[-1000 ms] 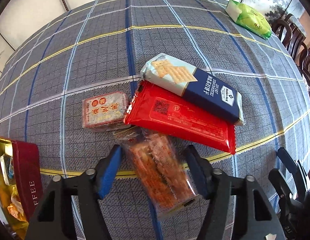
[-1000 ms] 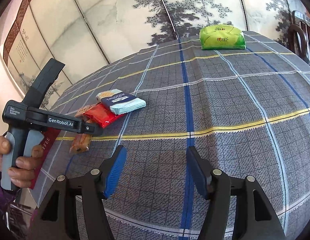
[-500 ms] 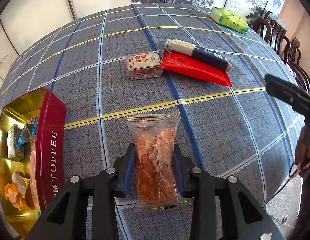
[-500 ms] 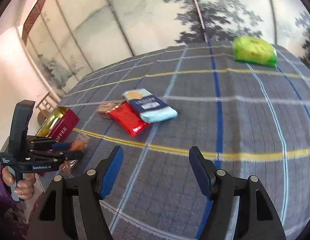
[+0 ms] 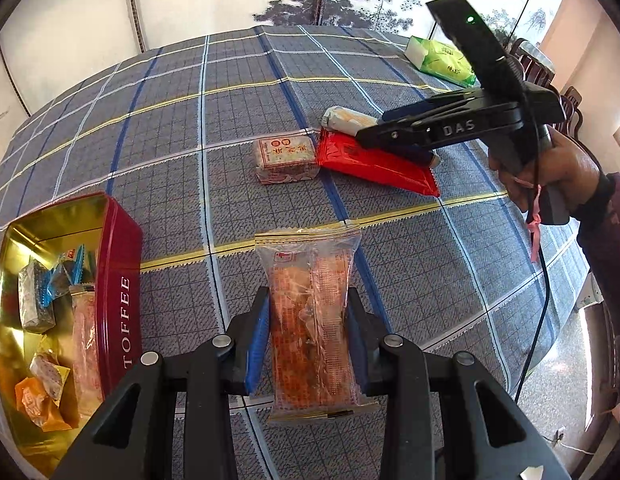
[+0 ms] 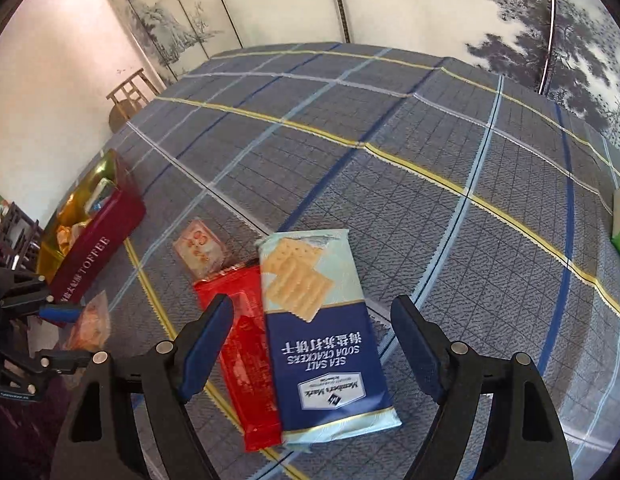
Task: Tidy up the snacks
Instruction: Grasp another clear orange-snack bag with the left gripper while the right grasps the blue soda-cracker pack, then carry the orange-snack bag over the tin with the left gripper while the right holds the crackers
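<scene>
While left fingers (image 5: 308, 338) clamp the clear snack pack (image 5: 311, 320), right fingers (image 6: 311, 354) parted, closing above cracker packet (image 6: 321, 336).

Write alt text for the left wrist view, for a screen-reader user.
The left gripper is shut on a clear packet of orange snacks above a blue plaid tablecloth. To the left, an open red toffee tin holds wrapped sweets. Beyond, the right gripper, held in a hand, hangs over a red packet beside a small pink box.

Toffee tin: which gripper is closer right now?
Left. The left gripper, shut on a clear snack pack, is beside the toffee tin. The right gripper hangs open over the soda crackers, farther off.
</scene>
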A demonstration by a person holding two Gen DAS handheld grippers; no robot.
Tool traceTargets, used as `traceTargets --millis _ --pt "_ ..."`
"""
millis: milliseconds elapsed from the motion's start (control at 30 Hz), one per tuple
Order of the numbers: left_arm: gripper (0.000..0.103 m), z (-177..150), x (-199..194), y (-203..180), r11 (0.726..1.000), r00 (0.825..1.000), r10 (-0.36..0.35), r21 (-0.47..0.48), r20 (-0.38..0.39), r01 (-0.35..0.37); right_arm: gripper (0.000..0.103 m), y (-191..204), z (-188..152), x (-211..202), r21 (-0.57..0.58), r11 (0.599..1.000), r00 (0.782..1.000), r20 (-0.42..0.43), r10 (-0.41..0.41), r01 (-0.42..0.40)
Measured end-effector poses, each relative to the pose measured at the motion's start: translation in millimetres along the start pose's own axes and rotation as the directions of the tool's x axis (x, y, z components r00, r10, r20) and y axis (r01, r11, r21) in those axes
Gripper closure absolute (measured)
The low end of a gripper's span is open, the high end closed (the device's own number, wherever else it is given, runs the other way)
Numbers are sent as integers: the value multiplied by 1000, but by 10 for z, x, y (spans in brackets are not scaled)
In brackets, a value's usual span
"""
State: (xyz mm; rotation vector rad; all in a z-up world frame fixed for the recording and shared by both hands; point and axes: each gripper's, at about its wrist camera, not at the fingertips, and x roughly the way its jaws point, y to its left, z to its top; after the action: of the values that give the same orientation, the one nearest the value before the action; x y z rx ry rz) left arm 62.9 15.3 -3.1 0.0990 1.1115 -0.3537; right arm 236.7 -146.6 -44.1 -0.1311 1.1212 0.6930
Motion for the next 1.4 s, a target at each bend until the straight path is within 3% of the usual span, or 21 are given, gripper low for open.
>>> traceTargets --millis 33,133,200,300,433,533,700,1033,1400 --pt "71 2 -13 7 1000 1000 0 1 5 0 42 1 -19 68 3 1000 999 -33 5 -5" --pt "71 -4 -34 39 1000 1000 8 -4 14 -7 53 16 -89 45 27 1000 1000 -16 4 -3" --pt "71 2 -33 70 1000 1000 4 -14 14 -3 54 -7 -154 -39 77 997 1000 3 -12 12" --pt "71 -17 -75 84 1000 1000 3 -20 24 -3 55 30 -364 -388 128 992 993 115 -30 16" --pt "71 -74 -187 56 1000 998 -2 -12 65 3 55 90 -865 -799 245 963 962 220 -165 109" --pt "71 -129 -264 22 1000 997 -13 -6 77 13 55 174 -1247 -949 305 935 938 231 -259 183" --pt "71 -243 -391 -33 1000 996 -8 7 94 8 55 262 -1622 -981 338 904 926 177 -333 261" --pt "71 -461 -593 -34 999 991 37 20 130 -40 55 224 -1778 -876 389 869 911 147 -386 306" --pt "71 -642 -794 63 994 975 104 23 195 -111 54 326 -1853 -823 409 843 872 188 -453 350"
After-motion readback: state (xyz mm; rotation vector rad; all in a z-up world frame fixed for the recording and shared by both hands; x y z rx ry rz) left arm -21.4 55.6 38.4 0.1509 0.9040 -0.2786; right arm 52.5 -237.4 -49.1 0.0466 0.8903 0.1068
